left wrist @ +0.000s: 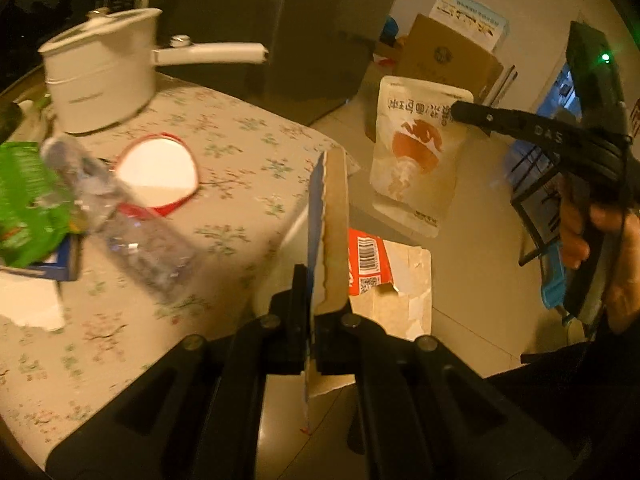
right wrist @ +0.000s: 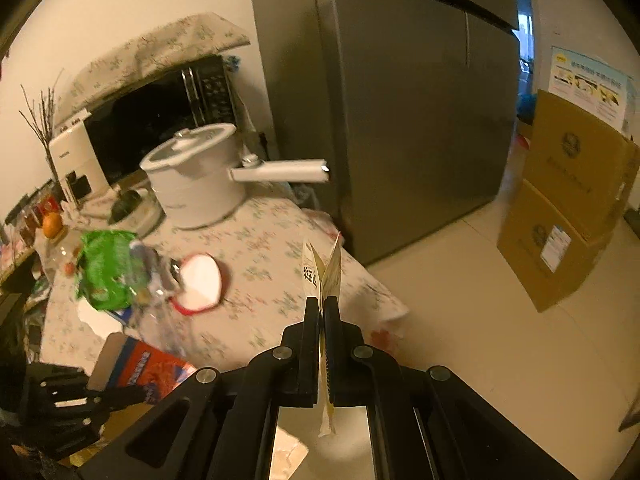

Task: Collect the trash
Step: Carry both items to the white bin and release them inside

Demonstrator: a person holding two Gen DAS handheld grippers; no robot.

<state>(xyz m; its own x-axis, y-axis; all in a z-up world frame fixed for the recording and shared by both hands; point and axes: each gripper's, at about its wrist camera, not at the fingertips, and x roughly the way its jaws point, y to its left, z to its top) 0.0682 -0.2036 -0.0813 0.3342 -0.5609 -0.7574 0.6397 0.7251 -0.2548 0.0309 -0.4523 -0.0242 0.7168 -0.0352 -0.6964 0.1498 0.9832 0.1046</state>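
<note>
A torn piece of cardboard (left wrist: 328, 232), blue on one face and brown on the other, stands on edge between the jaws of the left gripper (left wrist: 310, 320), which are clamped tight on it. The right gripper (right wrist: 322, 344) is likewise closed on a white snack pouch (left wrist: 412, 160), which hangs from its fingertips over the pale floor (right wrist: 460, 300) beyond the table corner; from the right wrist the pouch shows only edge-on between the pads. A hand (left wrist: 600, 248) grips the right tool's handle at the right edge of the left view. Below the held cardboard, a larger torn carton (left wrist: 392, 280) with a red panel and barcode shows low by the table's side. On the table's flowered cloth (left wrist: 240, 140) more trash remains: a crumpled clear plastic bottle (left wrist: 132, 232) lying on its side, a green wrapper (left wrist: 28, 200) just beside it, a round white lid with a red rim (left wrist: 158, 172), and a scrap of white paper (left wrist: 28, 300) near the edge. Further back stands a white pot (left wrist: 104, 76) with a long handle. Behind the table rises a grey fridge (right wrist: 400, 100), with a microwave (right wrist: 160, 108) to its left under a cloth, and stacked brown boxes (right wrist: 568, 200) sit on the floor to the right.
</note>
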